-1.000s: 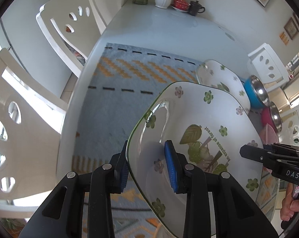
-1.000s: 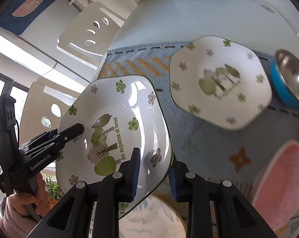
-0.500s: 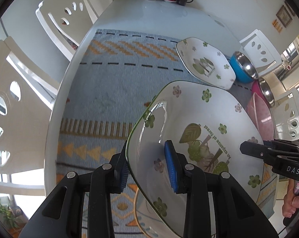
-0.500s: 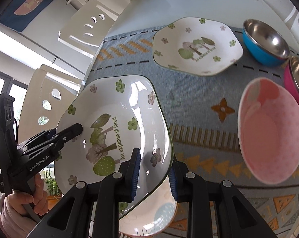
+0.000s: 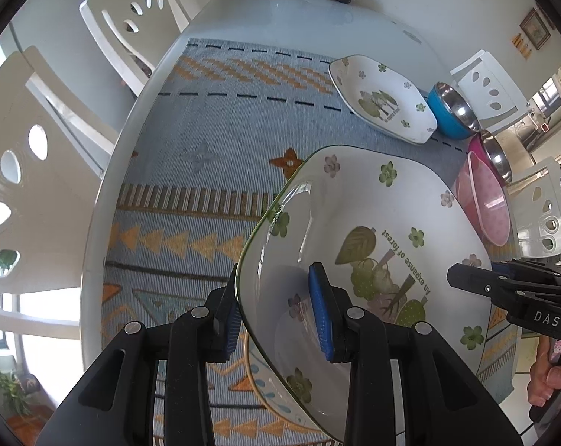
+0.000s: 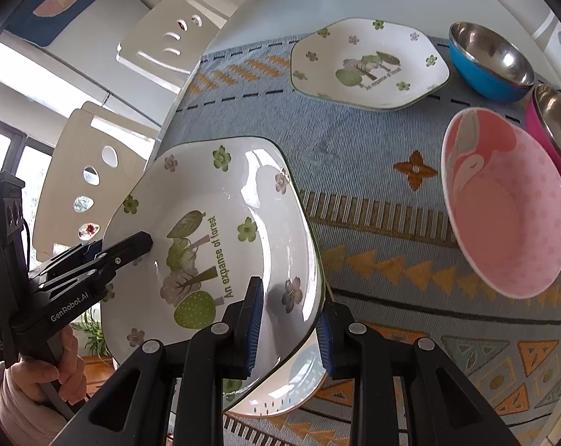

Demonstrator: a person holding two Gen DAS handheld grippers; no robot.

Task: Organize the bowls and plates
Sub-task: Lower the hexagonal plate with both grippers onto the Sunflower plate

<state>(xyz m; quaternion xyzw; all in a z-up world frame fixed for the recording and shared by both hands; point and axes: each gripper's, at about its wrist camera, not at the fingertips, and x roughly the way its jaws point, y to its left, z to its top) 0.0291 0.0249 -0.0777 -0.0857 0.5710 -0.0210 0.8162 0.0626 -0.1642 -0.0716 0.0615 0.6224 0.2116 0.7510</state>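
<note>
1. Since the earlier frames both grippers have carried the white hexagonal ceramic plate with forest print [image 6: 213, 249] toward the near table edge; the far matching plate looks farther off.
2. Left gripper [image 5: 276, 316] clamps its left rim, right gripper [image 6: 288, 327] its right rim.
3. The held plate hangs directly over a round white plate with tan rim [image 6: 291, 383] on the near mat; lowering straight down looks like the next move.
4. Pink dotted bowl [image 6: 511, 208] lies right; second forest plate [image 6: 369, 63], blue steel-lined bowl [image 6: 492, 63] far; nothing in between.
</note>
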